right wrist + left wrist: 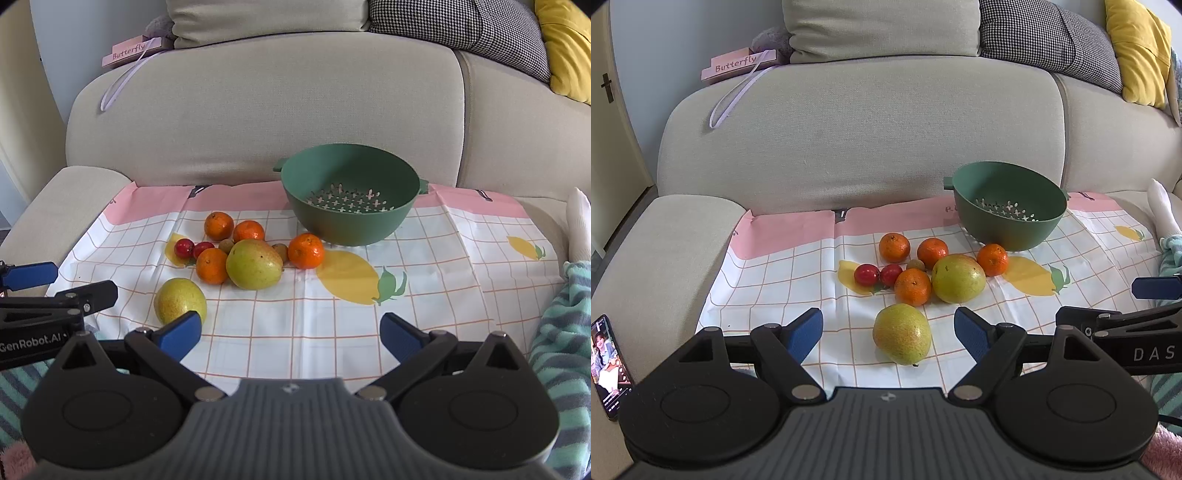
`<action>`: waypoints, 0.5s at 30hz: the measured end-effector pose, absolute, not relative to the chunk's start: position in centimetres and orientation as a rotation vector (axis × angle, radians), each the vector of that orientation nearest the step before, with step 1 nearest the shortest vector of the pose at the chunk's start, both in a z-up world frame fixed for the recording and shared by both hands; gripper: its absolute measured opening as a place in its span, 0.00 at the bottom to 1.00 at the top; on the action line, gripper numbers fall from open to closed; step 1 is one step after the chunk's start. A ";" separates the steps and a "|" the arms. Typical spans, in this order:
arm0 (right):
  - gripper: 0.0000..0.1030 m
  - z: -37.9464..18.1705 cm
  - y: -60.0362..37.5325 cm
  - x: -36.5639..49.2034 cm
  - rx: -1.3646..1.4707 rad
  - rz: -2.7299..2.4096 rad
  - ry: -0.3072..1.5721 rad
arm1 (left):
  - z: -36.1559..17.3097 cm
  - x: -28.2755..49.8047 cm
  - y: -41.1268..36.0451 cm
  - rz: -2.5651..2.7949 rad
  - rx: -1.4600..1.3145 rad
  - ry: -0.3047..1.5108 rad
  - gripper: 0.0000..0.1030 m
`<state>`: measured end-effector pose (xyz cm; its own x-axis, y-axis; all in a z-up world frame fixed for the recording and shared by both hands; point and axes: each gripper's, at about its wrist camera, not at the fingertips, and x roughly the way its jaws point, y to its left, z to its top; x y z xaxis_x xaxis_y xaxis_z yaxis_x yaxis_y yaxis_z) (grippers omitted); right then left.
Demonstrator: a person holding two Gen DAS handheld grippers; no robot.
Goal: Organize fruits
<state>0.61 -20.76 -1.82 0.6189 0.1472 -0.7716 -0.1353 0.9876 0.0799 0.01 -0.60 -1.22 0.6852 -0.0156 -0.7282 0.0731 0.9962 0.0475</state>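
Note:
A green colander (1008, 206) (349, 194) stands empty at the back of a checked cloth (783, 280) (443, 266) spread on a sofa seat. In front of it lies a cluster of fruit: several mandarins (912, 287) (306, 251), two red cherry tomatoes (866, 274) (184, 247), small brown fruits (916, 264) (280, 252) and a large pear (958, 278) (254, 263). A second pear (902, 333) (180, 301) lies apart, nearer me. My left gripper (888, 334) is open, its fingers either side of that pear. My right gripper (291, 332) hangs open over bare cloth.
The beige sofa backrest (860, 129) rises behind the cloth, an armrest (661, 251) on the left. A phone (607, 365) leans at the armrest's near end. Cushions (1052, 40) and a pink box (738, 64) sit on top. A sock-clad foot (580, 225) and striped blanket (565, 332) lie right.

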 end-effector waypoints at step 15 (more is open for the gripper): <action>0.96 -1.8 -20.9 0.6 0.019 0.160 0.892 | -1.3 -0.2 -0.9 -0.052 0.076 0.814 0.92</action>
